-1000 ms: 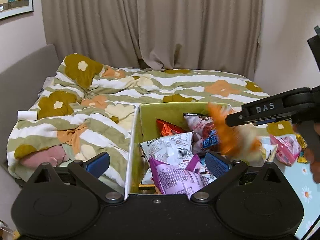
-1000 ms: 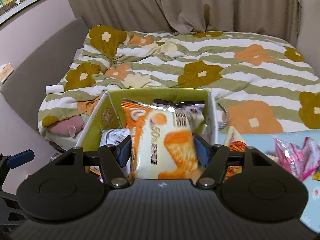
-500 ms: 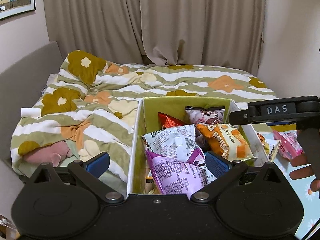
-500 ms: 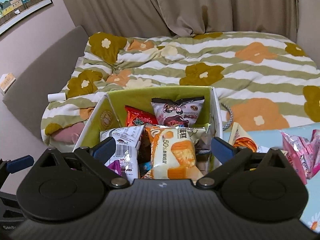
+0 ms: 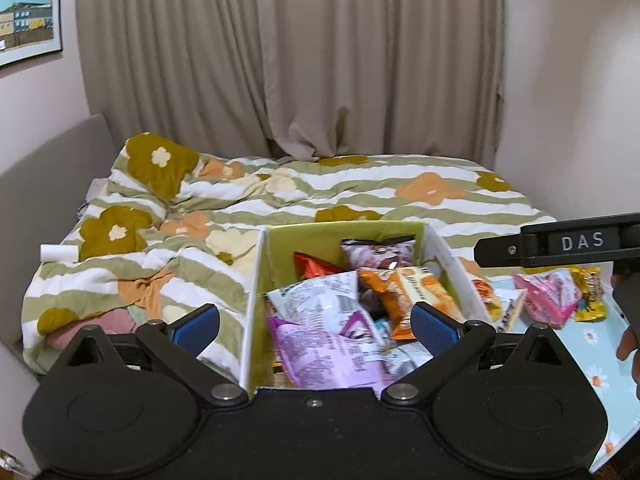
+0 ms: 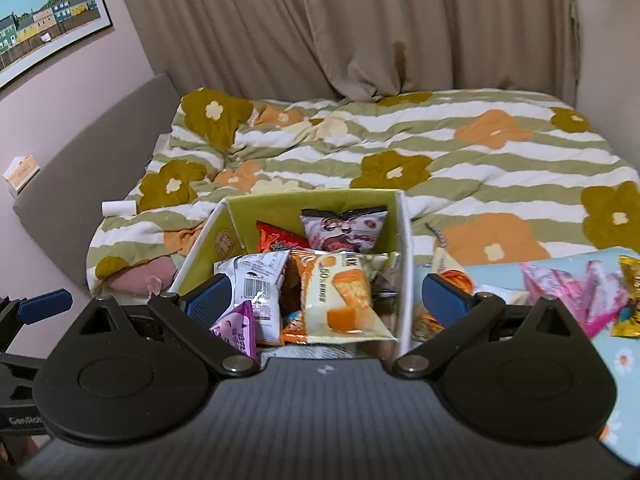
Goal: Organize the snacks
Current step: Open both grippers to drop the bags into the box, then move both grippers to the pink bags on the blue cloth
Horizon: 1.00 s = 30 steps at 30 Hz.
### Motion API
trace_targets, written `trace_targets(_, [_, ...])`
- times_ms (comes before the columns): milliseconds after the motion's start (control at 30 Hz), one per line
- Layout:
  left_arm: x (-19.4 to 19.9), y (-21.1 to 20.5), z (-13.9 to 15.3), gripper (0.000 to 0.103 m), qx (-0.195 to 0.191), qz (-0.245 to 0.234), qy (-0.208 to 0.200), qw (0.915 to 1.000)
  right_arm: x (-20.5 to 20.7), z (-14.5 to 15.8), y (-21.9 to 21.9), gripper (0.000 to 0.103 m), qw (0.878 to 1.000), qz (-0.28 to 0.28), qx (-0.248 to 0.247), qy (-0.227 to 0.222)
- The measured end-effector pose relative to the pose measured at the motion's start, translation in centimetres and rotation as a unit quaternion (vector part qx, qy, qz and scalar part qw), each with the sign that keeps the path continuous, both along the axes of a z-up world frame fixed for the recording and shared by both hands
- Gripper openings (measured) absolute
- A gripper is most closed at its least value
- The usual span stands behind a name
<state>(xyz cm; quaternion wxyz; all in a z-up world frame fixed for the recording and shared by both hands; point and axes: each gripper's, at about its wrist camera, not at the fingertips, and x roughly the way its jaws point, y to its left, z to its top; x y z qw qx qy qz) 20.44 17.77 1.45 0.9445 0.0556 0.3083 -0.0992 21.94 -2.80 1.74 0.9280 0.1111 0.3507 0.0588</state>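
While both grippers hang empty over the box [image 6: 403,240], jaws spread wide, the orange-and-cream packet [image 6: 340,296] lies on top of the pile inside — this deposit looks done. Right gripper [image 6: 326,300] and left gripper [image 5: 316,326] grip nothing. Next move, likely: swing right to the loose pink packets [image 6: 576,296] on the blue floral cloth [image 6: 624,360]. Box walls stand tall — lift clear first; open room lies rightward.

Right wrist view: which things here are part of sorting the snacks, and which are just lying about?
Part of the job:
- green box
- orange-and-white packet in the box
- pink packets on the blue mat
- right gripper, fingers apart, holding nothing

Just lying about:
- floral duvet
- white tube
- framed picture
- curtain
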Motion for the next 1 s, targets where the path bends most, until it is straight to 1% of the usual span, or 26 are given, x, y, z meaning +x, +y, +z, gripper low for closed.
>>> trace_targets(200, [-1.5,-1.8,0.8,0.103,-0.01,-0.041,-0.013,0.999,-3.9,1.3,-2.0,0.103,0.999,-0.042,-0.006,-0.019])
trace_targets(333, [-2.2,-3.5,1.1,0.103,-0.018,-0.062,-0.017,0.9978,-6.1,2.0,-3.6,0.103,0.997,-0.065,-0.025,-0.032])
trace_targets(433, [-2.5,-5.3,1.3,0.103,-0.024,-0.081,-0.018,0.9963,-7.3,2.2,-5.4,0.103,0.995,-0.078,-0.04,-0.036])
trace_targets(533, [-2.5,-7.6,1.3,0.103,-0.026,-0.096,-0.014,0.9949,-8.3,2.1,-7.9,0.103,0.994,-0.096,-0.032,-0.038])
trace_targets(633, [-2.3,-10.2,1.2,0.103,-0.026,-0.104,-0.013,0.9941,-8.7,1.9,-11.0,0.103,0.992,-0.111,-0.037,-0.042])
trace_targets(733, [-1.8,-13.1,0.8,0.103,-0.035,-0.102,-0.003,0.9941,-8.6,1.6,-14.2,0.103,0.991,-0.117,-0.045,-0.04])
trace_targets(1000, [0.5,-21.1,-1.8,0.103,-0.046,-0.097,0.045,0.9932,-6.3,-0.5,-22.4,0.103,0.994,-0.094,-0.049,-0.011])
